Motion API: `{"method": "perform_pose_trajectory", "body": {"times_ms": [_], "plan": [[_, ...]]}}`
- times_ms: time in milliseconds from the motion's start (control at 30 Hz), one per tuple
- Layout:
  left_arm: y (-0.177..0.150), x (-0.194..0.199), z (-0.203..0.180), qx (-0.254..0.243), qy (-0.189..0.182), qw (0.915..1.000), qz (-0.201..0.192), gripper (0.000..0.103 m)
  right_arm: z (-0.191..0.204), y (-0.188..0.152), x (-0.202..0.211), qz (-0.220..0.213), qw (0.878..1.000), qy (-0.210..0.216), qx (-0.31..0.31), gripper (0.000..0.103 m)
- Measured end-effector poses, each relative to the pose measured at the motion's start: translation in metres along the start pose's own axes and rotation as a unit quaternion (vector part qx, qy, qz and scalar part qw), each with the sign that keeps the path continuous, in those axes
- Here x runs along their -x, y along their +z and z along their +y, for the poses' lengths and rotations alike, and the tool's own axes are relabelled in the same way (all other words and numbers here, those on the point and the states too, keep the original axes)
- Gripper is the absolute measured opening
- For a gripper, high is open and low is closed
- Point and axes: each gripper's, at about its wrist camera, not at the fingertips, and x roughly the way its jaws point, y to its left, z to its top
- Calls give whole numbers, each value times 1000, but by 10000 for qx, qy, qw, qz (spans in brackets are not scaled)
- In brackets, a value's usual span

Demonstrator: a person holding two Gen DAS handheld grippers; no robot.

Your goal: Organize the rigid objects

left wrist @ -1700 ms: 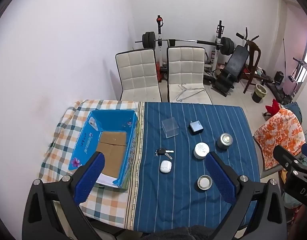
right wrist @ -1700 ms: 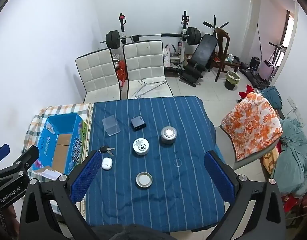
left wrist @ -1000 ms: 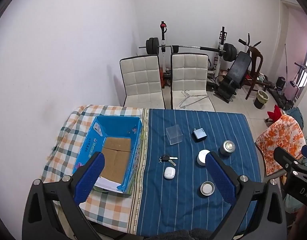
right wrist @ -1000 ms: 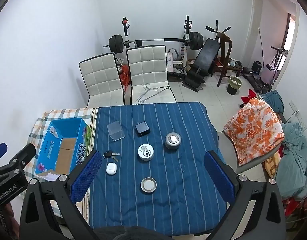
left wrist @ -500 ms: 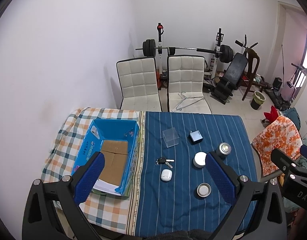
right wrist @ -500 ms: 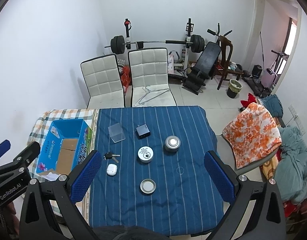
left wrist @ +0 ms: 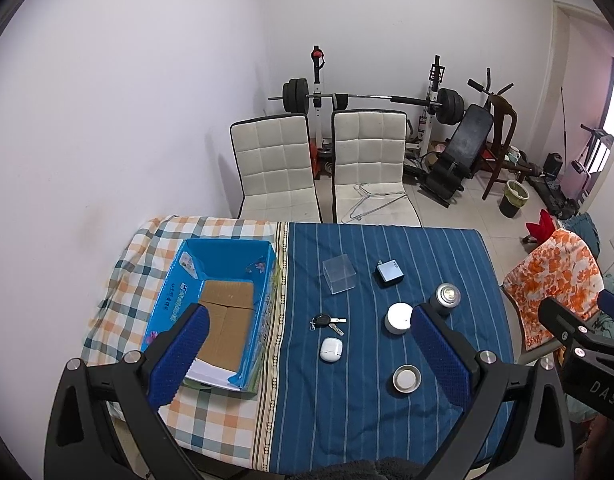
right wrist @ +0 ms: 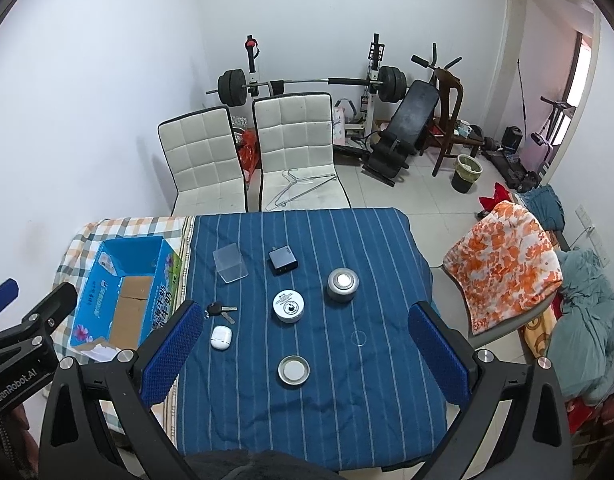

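Note:
An open blue cardboard box stands on the table's left, on checked cloth. On the blue striped cloth lie a clear plastic cube, a dark charger, keys, a white earbud case, a white round tin, a silver can and a shallow metal lid. My left gripper and right gripper are both open and empty, high above the table.
Two white chairs stand behind the table, one with wire hangers on it. Gym equipment lines the back wall. A chair with an orange floral cloth stands to the table's right. A white wall runs along the left.
Both grippers have drifted a little, so the table shifts slightly in view. Nothing on the table has moved. Both stay open.

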Motion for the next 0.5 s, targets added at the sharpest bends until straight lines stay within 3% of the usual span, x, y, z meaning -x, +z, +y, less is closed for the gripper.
{"method": "perform_pose_trajectory", "body": {"times_ms": [500], "plan": [[0,2,2,5,-22,10000,-6,103,3,-1,-2,-11,10000,-26,-8,103]]}}
